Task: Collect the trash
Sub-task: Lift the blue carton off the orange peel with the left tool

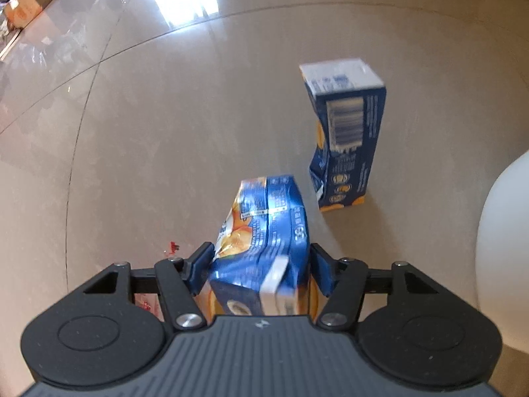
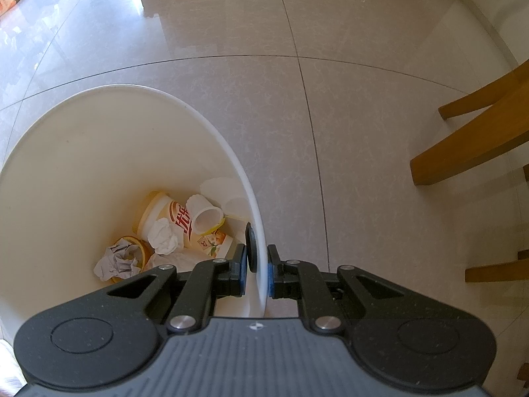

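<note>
Blue-and-orange printed cardboard, crushed and dented, makes up the snack box (image 1: 264, 238) now clamped between the fingers of the left gripper (image 1: 261, 271); it hangs above the beige tiled floor (image 1: 165, 132), its long axis running straight away from the gripper and its far end pointing steeply down toward the tiles. A second, dark blue cardboard box with a barcode panel (image 1: 347, 135) lies on the floor just beyond it, its long axis running from a white end face farthest from the gripper to an orange-edged end nearest it; it is not yet collected. The tall white plastic bin (image 2: 211, 125) stands on the floor close by. Paper cups (image 2: 172, 221) and crumpled white paper (image 2: 119, 261) already sit at its bottom, so the task looks partly done: I judge the held box must go in next, then the second box. The right gripper (image 2: 258, 271) has its fingers pinched on the bin's rim, steadying it, near wooden chair legs (image 2: 469, 145).
</note>
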Demonstrator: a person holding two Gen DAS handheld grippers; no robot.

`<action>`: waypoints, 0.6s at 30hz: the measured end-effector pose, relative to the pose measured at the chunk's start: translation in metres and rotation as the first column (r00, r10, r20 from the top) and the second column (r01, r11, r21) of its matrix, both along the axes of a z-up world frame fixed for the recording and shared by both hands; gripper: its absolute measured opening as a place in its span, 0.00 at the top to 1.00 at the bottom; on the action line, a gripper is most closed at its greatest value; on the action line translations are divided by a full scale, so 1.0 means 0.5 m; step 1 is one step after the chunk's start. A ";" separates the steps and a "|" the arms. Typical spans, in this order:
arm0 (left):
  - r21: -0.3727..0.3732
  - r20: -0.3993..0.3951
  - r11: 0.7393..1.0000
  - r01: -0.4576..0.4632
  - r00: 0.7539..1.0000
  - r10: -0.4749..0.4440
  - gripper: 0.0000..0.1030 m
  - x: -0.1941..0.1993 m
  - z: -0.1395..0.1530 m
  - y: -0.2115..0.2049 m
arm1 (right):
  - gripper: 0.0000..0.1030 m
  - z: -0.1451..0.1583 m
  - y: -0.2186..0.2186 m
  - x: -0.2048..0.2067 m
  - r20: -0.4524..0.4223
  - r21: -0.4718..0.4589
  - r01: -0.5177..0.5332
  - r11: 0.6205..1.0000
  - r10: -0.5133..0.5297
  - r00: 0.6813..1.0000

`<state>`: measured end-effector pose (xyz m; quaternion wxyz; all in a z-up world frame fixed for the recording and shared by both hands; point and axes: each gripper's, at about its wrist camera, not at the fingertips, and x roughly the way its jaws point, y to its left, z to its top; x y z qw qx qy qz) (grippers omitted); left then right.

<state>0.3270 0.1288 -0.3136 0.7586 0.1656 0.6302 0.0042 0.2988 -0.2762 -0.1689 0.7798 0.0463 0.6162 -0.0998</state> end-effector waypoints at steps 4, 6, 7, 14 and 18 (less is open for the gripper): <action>-0.007 0.023 1.000 0.011 1.000 -0.011 0.41 0.002 0.033 -0.005 | 0.87 0.000 0.000 0.001 0.000 -0.002 0.000 1.000 0.000 1.000; -0.011 0.022 1.000 0.018 1.000 -0.018 0.41 0.003 0.048 -0.006 | 0.87 -0.001 -0.001 0.001 0.000 0.001 0.004 1.000 -0.004 1.000; -0.011 0.025 1.000 0.019 1.000 -0.018 0.41 0.000 0.055 -0.008 | 0.87 0.000 -0.001 0.001 0.000 0.000 0.003 1.000 -0.003 1.000; -0.025 0.042 0.999 0.036 0.999 -0.035 0.41 0.002 0.122 -0.010 | 0.87 0.001 -0.005 0.002 -0.001 0.005 0.006 1.000 -0.006 1.000; -0.037 0.046 0.997 0.073 0.996 -0.071 0.41 0.008 0.173 -0.027 | 0.87 0.002 -0.008 0.001 0.001 0.011 0.009 1.000 -0.009 1.000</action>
